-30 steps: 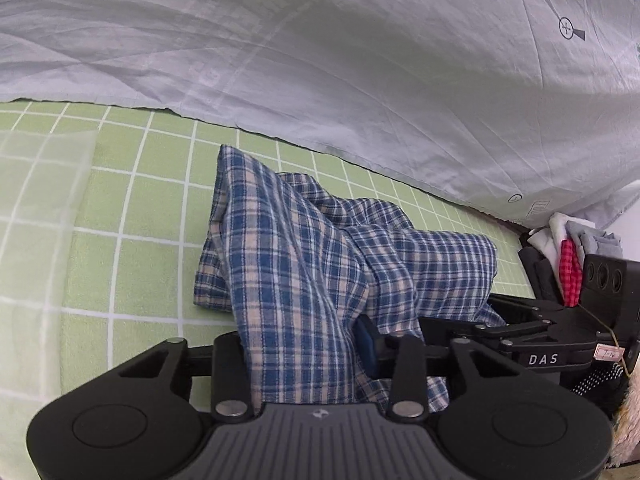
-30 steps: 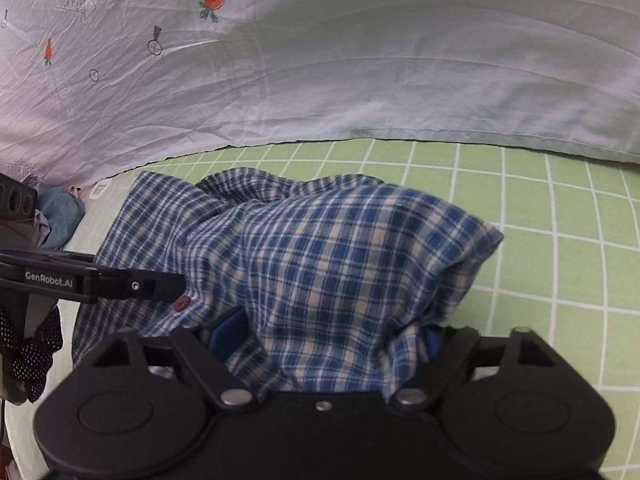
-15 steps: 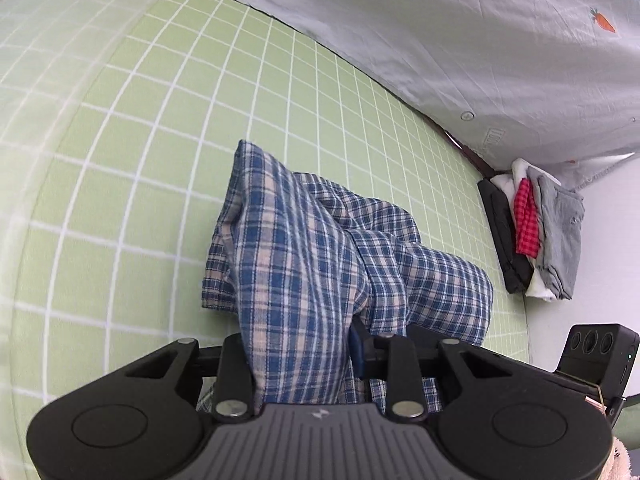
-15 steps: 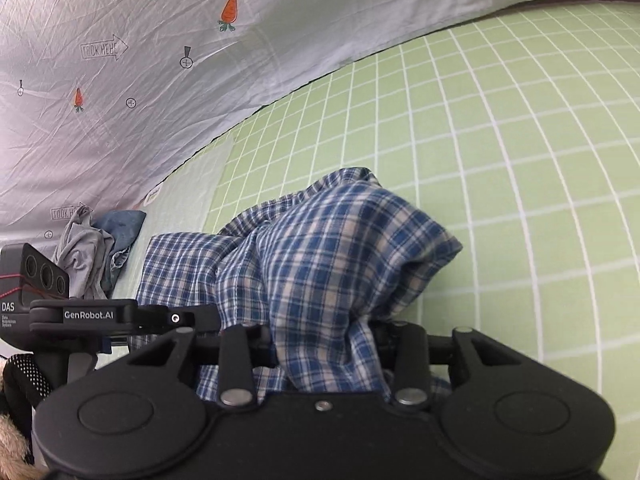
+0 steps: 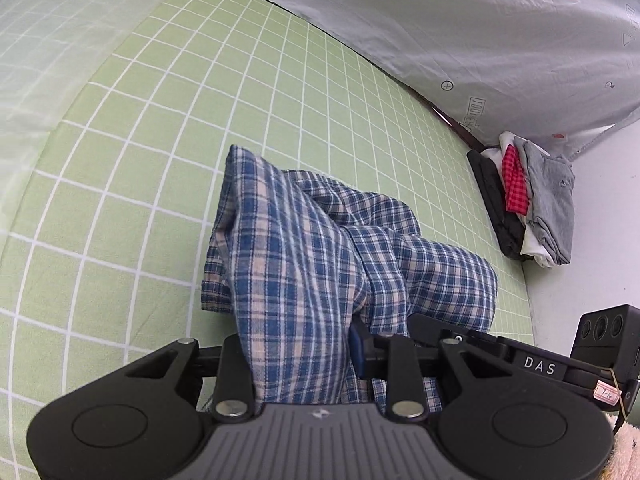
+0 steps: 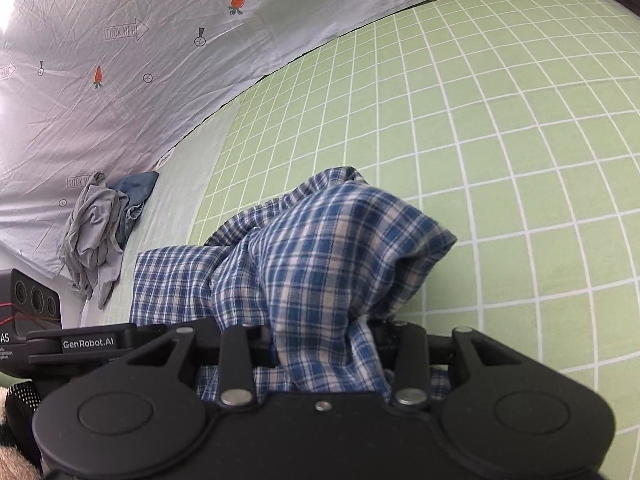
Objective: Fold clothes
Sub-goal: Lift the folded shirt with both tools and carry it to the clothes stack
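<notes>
A blue and beige plaid garment [image 5: 304,264] hangs bunched between both grippers above a green checked sheet [image 5: 140,140]. My left gripper [image 5: 308,356] is shut on one end of it, the cloth draping over the fingers. My right gripper [image 6: 324,348] is shut on the other end of the plaid garment [image 6: 332,248]. The grippers are side by side: the right one shows at the lower right of the left wrist view [image 5: 520,356], the left one at the lower left of the right wrist view [image 6: 80,344]. The fingertips are hidden by cloth.
A stack of folded clothes [image 5: 528,196], black, white, red checked and grey, lies at the bed's right end. A crumpled grey and blue pile [image 6: 104,224] lies at the left end. A grey carrot-print sheet [image 6: 140,48] hangs behind the bed.
Both grippers have risen and tilted down with the plaid garment held, so more of the green sheet shows. The garment hangs higher and more bunched.
</notes>
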`<state>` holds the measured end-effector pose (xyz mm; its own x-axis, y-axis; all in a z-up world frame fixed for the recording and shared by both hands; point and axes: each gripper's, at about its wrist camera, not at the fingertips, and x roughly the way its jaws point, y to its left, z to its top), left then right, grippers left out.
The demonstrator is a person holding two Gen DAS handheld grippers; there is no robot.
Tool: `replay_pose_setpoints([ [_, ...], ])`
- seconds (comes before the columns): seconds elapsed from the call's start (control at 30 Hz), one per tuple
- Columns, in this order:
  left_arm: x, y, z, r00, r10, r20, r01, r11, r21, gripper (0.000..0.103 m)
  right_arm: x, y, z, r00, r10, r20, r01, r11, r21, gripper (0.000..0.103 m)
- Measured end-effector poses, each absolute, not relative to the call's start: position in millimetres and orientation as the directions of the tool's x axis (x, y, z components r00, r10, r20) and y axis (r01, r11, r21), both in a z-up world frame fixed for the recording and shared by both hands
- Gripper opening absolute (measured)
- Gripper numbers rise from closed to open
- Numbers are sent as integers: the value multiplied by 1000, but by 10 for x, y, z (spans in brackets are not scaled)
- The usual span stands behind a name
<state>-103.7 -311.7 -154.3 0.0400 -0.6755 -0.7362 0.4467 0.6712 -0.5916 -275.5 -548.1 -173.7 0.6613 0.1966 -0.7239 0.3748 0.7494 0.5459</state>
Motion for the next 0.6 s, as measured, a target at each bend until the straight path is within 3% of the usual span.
replay_pose_setpoints([
  [0.33, -873, -3001, -1440, 37, -694, -719, 456, 652, -606, 31, -2593, -5316, -1601, 670, 170, -722, 389, 748, 537, 38],
  [0.6, -886, -3687, -1358, -96, -718, -689, 549, 539, -638, 31, -2883, -5568, -1374, 675, 31, -737, 476, 745, 468, 38],
])
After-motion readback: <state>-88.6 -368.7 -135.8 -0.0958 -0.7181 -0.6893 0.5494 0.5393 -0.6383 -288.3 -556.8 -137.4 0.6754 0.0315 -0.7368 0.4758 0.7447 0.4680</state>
